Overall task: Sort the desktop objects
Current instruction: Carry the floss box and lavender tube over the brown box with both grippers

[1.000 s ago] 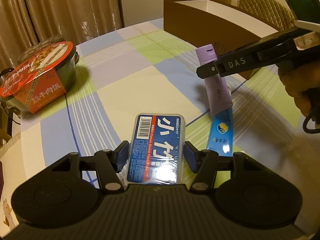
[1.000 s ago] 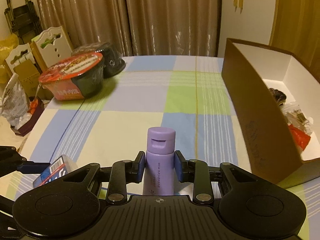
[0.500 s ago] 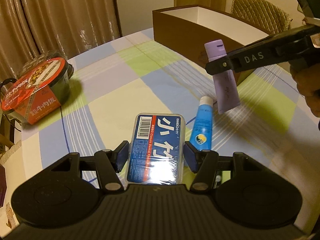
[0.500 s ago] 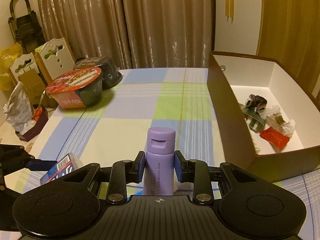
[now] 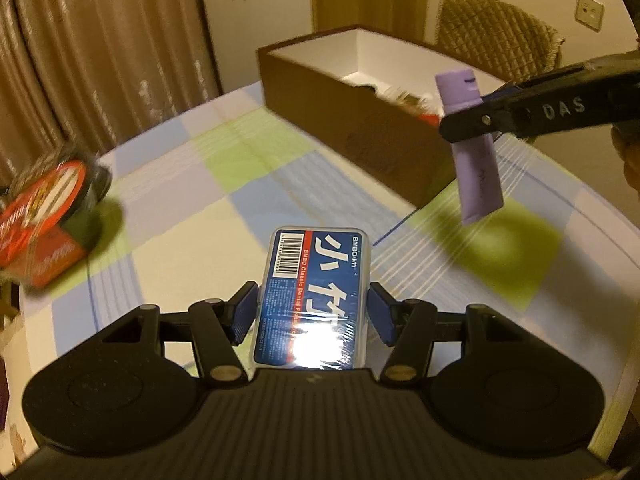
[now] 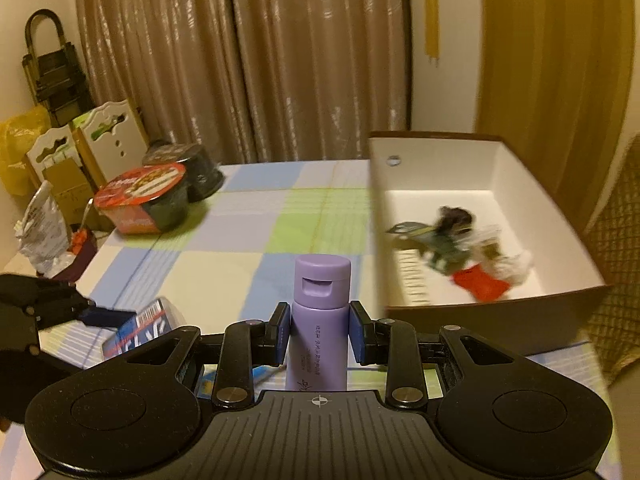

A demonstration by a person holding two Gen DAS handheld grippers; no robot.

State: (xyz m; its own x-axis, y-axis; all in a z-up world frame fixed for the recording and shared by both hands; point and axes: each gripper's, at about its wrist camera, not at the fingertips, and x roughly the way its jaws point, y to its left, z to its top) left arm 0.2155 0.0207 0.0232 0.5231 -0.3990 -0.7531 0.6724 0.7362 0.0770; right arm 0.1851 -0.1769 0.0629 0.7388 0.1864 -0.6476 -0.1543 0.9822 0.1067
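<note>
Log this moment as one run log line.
left gripper: shut on floss box | right gripper: shut on purple tube | both held above table | brown box: open, holds small items

The left wrist view sits just behind its own jaws, low over the desk (image 5: pixel 168 232), and looks along them toward the brown box (image 5: pixel 360 120) at about 1 o'clock, with the curtains (image 5: pixel 100 40) at 11 o'clock. The right wrist view rides behind its jaws too, a little higher, facing the curtains (image 6: pixel 280 60) at 12 o'clock, with the box (image 6: pixel 500 320) near at 3 o'clock. Both views share the checked cloth, the box and the red-lidded bowl (image 5: pixel 44 208) (image 6: pixel 144 200). Each view catches the other tool: the right one at 2 o'clock, the left one at 9 o'clock.
</note>
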